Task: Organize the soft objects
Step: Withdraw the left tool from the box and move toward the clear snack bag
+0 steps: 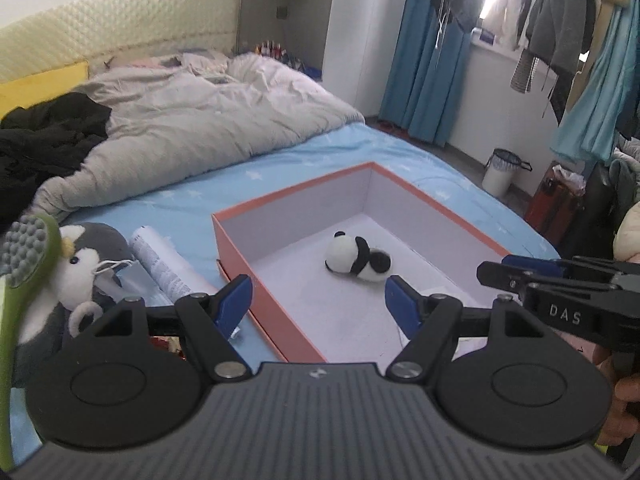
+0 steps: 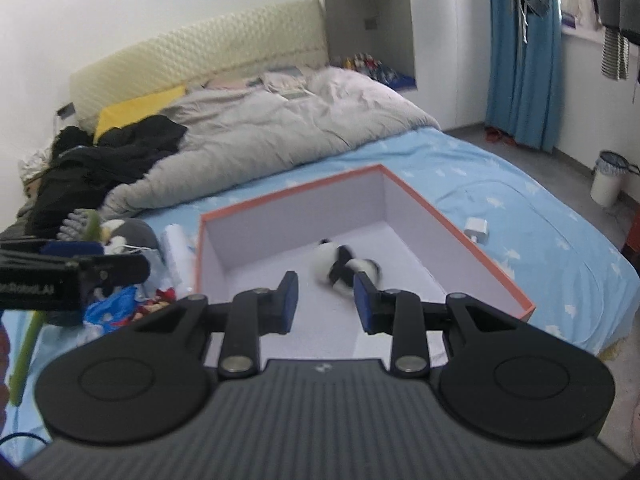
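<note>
Bedsheet (image 2: 500, 184) is lying bare and blue toward the bed's right edge, giving open room there, while a grey duvet (image 1: 192, 128) is crowding the head end. An orange-walled box (image 1: 240, 256) is sitting open near the foot edge, its white floor mostly free. A small panda plush (image 1: 356, 258) is lying on its side around the middle of that floor, white-bodied with black limbs and ears, touching nothing else. A penguin plush (image 1: 84, 256) is lying just left of the box, beside a white roll (image 1: 168, 264). The left gripper (image 1: 318, 300) is hovering over the box's near wall, tilted downward, jaws wide apart and empty. The right gripper (image 2: 326, 300) is angling down over the box, jaws partly apart, gripping nothing.
</note>
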`<action>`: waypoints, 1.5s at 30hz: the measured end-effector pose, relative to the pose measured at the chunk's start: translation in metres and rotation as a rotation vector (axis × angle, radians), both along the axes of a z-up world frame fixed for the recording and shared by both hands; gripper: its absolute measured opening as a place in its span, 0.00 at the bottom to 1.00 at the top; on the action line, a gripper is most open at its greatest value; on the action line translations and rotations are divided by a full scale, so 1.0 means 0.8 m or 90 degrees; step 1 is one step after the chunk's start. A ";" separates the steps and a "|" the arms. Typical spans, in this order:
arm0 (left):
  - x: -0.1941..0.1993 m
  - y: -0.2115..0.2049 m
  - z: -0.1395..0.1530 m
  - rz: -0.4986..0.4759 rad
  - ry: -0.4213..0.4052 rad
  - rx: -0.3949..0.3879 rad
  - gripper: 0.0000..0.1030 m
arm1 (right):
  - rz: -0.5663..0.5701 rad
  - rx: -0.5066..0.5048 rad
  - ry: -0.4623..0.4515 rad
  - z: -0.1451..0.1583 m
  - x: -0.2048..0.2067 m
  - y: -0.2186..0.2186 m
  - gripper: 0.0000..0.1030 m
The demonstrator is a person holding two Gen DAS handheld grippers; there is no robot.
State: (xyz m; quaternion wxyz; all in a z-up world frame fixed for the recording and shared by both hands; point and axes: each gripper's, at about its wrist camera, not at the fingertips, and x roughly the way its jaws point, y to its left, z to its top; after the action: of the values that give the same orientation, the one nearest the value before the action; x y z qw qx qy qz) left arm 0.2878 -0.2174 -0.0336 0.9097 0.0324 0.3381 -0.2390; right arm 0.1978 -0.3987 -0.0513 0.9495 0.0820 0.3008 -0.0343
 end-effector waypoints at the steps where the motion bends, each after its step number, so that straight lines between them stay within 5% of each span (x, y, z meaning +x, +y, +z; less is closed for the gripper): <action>1: -0.008 0.004 0.002 0.001 -0.011 0.002 0.75 | 0.004 -0.003 -0.007 0.002 -0.005 0.005 0.33; 8: -0.063 0.034 0.017 0.015 -0.061 -0.003 0.75 | 0.029 -0.006 -0.057 0.011 -0.043 0.033 0.33; 26: -0.167 0.139 0.011 0.086 -0.055 -0.058 0.75 | 0.098 0.020 -0.086 0.006 -0.108 0.114 0.33; 45: -0.232 0.231 -0.025 0.201 -0.010 -0.075 0.75 | 0.153 0.035 -0.019 -0.033 -0.156 0.176 0.33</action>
State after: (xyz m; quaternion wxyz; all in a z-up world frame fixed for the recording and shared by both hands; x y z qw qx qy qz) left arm 0.1026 -0.0327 -0.0537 0.9390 -0.0727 0.3170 -0.1120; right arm 0.0728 -0.2583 -0.0776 0.9486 0.0723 0.2948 0.0891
